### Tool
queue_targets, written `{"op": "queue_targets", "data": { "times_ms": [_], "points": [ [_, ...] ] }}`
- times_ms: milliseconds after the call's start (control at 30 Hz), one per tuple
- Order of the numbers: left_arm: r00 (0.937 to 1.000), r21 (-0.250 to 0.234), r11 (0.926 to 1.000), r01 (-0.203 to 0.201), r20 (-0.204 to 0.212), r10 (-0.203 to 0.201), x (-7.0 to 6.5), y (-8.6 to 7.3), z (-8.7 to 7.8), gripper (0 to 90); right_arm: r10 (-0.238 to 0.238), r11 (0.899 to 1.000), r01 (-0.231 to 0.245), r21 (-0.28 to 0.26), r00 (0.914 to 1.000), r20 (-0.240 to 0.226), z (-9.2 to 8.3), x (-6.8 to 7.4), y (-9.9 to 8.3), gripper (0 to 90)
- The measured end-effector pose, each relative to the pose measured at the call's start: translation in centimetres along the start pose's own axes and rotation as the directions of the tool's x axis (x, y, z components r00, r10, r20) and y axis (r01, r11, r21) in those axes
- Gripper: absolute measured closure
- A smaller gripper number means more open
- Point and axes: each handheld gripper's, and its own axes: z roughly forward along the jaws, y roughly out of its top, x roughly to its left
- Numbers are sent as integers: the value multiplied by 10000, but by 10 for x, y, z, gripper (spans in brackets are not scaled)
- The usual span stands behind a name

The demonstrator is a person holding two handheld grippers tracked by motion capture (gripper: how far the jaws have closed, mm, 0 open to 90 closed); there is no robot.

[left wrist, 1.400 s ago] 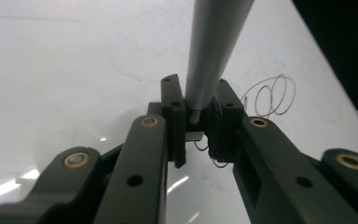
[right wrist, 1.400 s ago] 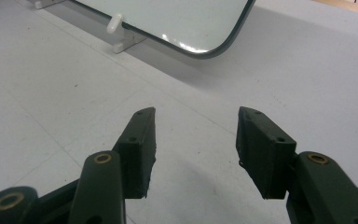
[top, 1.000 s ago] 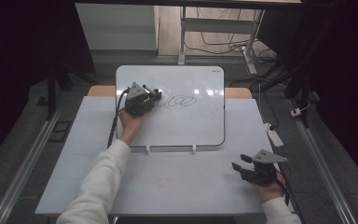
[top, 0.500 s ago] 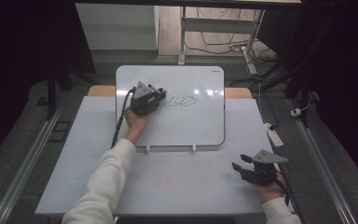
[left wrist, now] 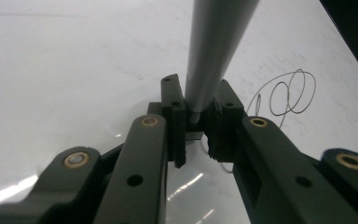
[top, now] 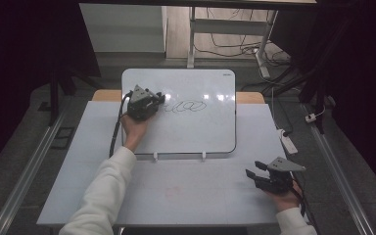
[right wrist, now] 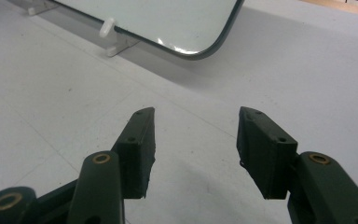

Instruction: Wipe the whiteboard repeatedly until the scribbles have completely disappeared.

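A: Two grippers work at one table (top: 78,196); the left gripper (top: 152,101) sits over the upper left part of a whiteboard (top: 215,132), its jaws clamped tight on a grey marker (left wrist: 214,51).

B: One marker, then; where does it stand?

A: Seen from the left gripper view, the marker rises steeply between the two black pads, its lower end pinched between them just above the white surface; a looping black scribble (left wrist: 286,93) lies on the board just beside the jaws.

B: Any writing that can be read?

A: None that resolves into letters; from the high view the scribble (top: 183,106) runs as one line of joined loops to the right of the left gripper; a small dark mark sits near the board's top right corner, too small to read.

B: And the other hand?

A: One right gripper (top: 260,172) rests low at the table's near right edge, well apart from the board; in the right gripper view (right wrist: 193,149) its jaws stand partly apart with only bare tabletop between them; it holds nothing.

B: What else can be counted?

A: Two white clips at the board's near edge, one of them (right wrist: 108,28) showing in the right gripper view; one white power strip (top: 286,141) lies off the table's right side.
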Motion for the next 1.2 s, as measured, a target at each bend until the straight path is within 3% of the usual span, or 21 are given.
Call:
{"op": "queue_targets", "data": {
  "times_ms": [100, 200, 233, 300, 367, 400, 500, 633, 700, 767, 900, 1033, 1133, 1200],
  "points": [
    [9978, 99, 9994, -344, 576, 338, -20, -6, 11, 777, 11, 10000, -11, 36, 10000, -24, 1, 0, 0, 467],
    [9933, 251, 9944, -1024, 556, 1008, -35, -6, 16, 777, -115, 9999, 116, 117, 9999, -24, 1, 2, 0, 466],
    [9942, 236, 9951, -964, 494, 952, -31, -5, 14, 777, -143, 9998, 143, 127, 9999, -11, 1, 3, 0, 466],
    [9991, 116, 9991, -399, 150, 398, -14, -4, 5, 777, -108, 9999, 109, 115, 9999, -29, 1, 2, 0, 466],
    [9998, -61, 9998, 192, -92, -193, 3, -5, -5, 777, -85, 9999, 85, 88, 10000, -24, 1, 2, -1, 466],
    [9997, -79, 9997, 247, -76, -248, 7, -5, -7, 777, -70, 9999, 70, 83, 10000, -30, 1, 2, -1, 466],
    [9998, 55, 10000, 81, 189, -82, -4, -8, -3, 777, -101, 9999, 101, 121, 9999, -52, 2, 2, 0, 466],
    [9972, 255, 9982, -539, 541, 525, -27, -13, 7, 777, -215, 9996, 217, 187, 9997, -67, 3, 5, 0, 465],
    [9970, 298, 9979, -580, 521, 564, -26, -13, 6, 777, -205, 9997, 206, 163, 9998, -40, 2, 4, 0, 465],
    [9987, 311, 9984, -469, 231, 462, -19, -12, 0, 777, -162, 9997, 162, 154, 9999, -36, 2, 4, 0, 464],
    [10000, 189, 9998, 56, 16, -56, 0, -14, -12, 777, -168, 9997, 170, 176, 9998, -71, 3, 3, -1, 464],
    [9991, 155, 9999, 5, 414, -11, -13, -22, -6, 777, -254, 9995, 256, 184, 9996, -111, 4, 5, 0, 464],
    [9970, 230, 9992, -335, 706, 318, -30, -25, 2, 777, -260, 9994, 262, 215, 9996, -107, 4, 6, 0, 463],
    [9965, 290, 9974, -655, 544, 639, -35, -23, 4, 777, -280, 9994, 282, 206, 9996, -90, 4, 5, 0, 463]
  ]
}}
